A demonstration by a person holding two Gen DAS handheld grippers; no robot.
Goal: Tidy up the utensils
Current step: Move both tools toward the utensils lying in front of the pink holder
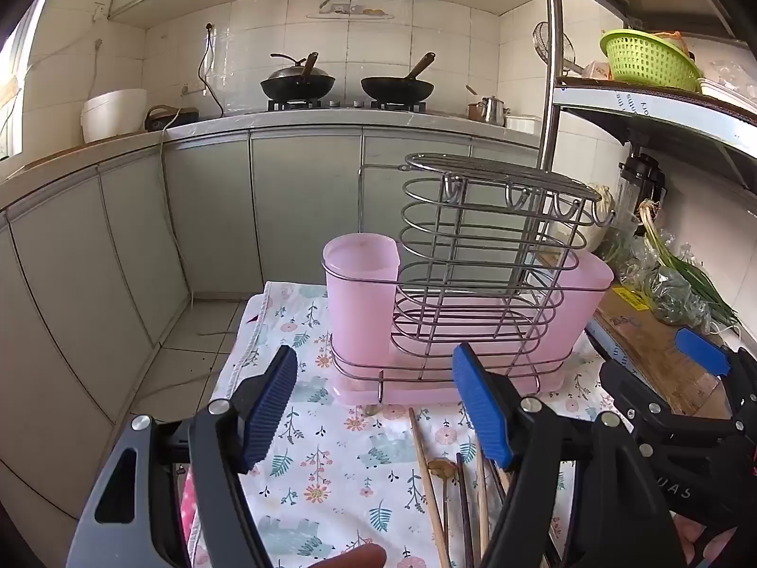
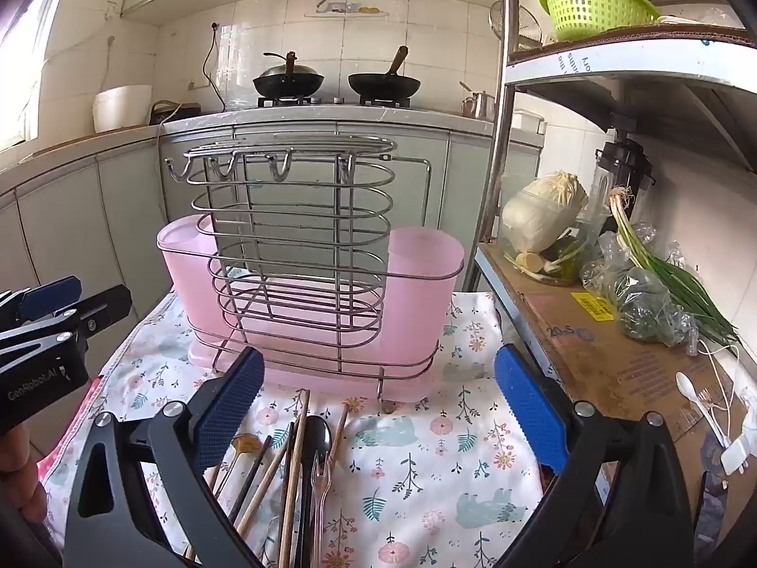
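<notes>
The left gripper (image 1: 374, 407), black-framed with ribbed blue pads, is held low over the floral-print cloth (image 2: 426, 464) and aimed level at the chrome wire utensil rack (image 1: 478, 255). Its jaws stand wide apart with nothing between them. A fingertip of the holder's hand shows at the bottom edge of the left wrist view.

The right gripper (image 2: 378, 407) sits alongside at similar height, also pointed at the rack. Its jaws are spread wide and grip nothing. In the left wrist view it appears at the right edge; in the right wrist view the left unit appears at the left edge, so the two are side by side but apart.

The rack stands upright on the cloth with translucent pink plastic cups (image 2: 421, 284) at either end and a pink drip tray beneath.

The loose utensils lie on the cloth in front of the rack, below and between the grippers: a bundle of wooden chopsticks (image 2: 293, 468), a dark metal spoon (image 2: 318, 430) and a clear plastic fork (image 2: 320, 487). They are fanned together, some overlapping, none in the rack.

A green plastic colander (image 2: 594, 4) rests on the shelf at upper right.
</notes>
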